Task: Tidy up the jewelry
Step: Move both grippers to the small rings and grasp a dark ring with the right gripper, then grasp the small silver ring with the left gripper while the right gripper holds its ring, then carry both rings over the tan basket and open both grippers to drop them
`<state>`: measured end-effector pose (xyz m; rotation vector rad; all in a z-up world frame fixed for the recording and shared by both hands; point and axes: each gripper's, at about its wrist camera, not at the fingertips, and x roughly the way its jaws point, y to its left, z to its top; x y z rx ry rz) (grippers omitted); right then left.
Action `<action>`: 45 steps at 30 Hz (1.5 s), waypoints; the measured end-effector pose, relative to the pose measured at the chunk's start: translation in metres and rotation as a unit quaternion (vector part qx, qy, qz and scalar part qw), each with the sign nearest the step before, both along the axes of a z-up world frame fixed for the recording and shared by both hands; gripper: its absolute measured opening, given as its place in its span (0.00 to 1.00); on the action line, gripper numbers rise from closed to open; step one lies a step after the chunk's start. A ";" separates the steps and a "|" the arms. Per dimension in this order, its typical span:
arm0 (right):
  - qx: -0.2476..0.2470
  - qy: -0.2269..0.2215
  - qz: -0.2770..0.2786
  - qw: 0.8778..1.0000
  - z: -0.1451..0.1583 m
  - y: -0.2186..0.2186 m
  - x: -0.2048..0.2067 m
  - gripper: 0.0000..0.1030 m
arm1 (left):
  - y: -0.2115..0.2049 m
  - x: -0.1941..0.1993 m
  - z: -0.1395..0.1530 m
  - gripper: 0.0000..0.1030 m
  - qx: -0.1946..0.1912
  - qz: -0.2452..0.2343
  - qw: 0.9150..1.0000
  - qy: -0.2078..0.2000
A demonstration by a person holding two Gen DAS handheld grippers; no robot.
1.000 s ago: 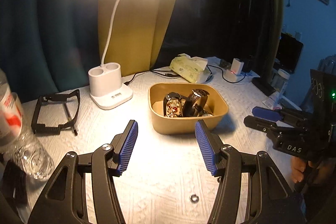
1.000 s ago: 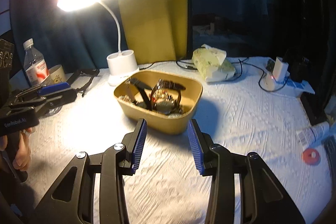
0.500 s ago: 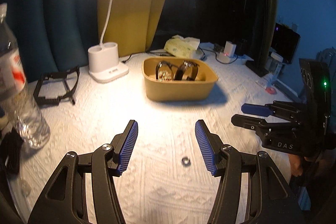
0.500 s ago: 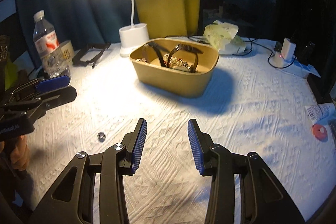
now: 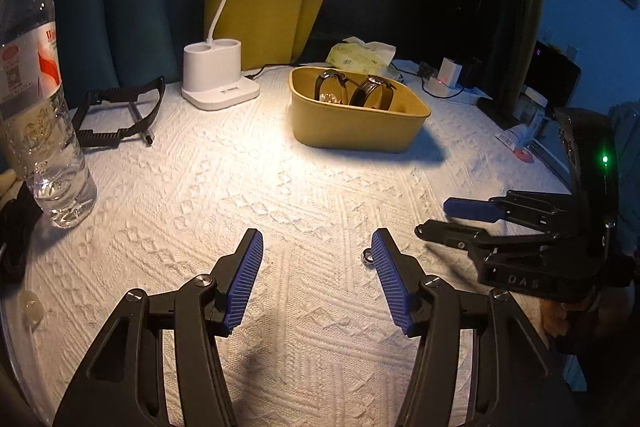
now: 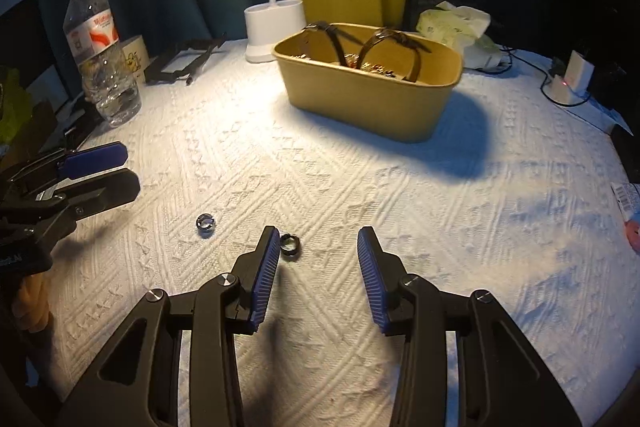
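both the left gripper and the right gripper hang wide apart and empty over the white textured tablecloth. two small silver metal rings lie near its front edge, well apart from the tan rounded tray holding watches. the darker ring sits just beside the right gripper's left finger; probably centre over it, lower flat, close gently so it cannot skid.

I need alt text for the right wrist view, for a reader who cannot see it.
The open right gripper hovers over a white textured cloth, with a dark ring beside its left finger and a silver ring farther left. Behind stands a tan box holding watches.
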<state>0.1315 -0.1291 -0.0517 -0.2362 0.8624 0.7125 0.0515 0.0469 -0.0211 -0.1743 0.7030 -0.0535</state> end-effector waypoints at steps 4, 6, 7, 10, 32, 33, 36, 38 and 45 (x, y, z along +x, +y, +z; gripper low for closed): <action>-0.006 0.001 0.019 1.000 -0.003 0.008 -0.005 0.38 | 0.001 0.002 -0.003 0.58 -0.005 -0.002 1.000 0.006; -0.014 -0.003 0.026 1.000 -0.004 0.011 -0.007 0.32 | 0.001 0.003 -0.003 0.58 -0.008 -0.003 1.000 0.007; -0.018 -0.006 0.028 0.999 -0.004 0.012 -0.008 0.24 | 0.001 0.003 -0.004 0.58 -0.008 -0.003 1.000 0.009; -0.022 -0.009 0.032 0.999 -0.004 0.014 -0.008 0.12 | 0.001 0.005 -0.005 0.58 -0.008 -0.005 1.000 0.013; 0.017 -0.020 0.009 1.000 0.004 -0.020 0.001 0.12 | -0.040 0.027 -0.016 0.47 0.023 -0.044 0.997 0.066; 0.019 -0.021 0.006 1.000 0.005 -0.023 0.002 0.12 | -0.041 0.030 -0.018 0.45 0.022 -0.045 0.996 0.071; 0.025 -0.020 0.002 0.999 0.006 -0.029 0.005 0.12 | -0.044 0.036 -0.023 0.34 0.023 -0.045 0.995 0.087; 0.028 -0.022 0.001 0.999 0.006 -0.032 0.006 0.12 | -0.046 0.038 -0.023 0.31 0.030 -0.043 0.995 0.089; 0.037 -0.023 -0.001 0.999 0.006 -0.037 0.010 0.12 | -0.053 0.043 -0.023 0.14 0.055 -0.045 0.993 0.091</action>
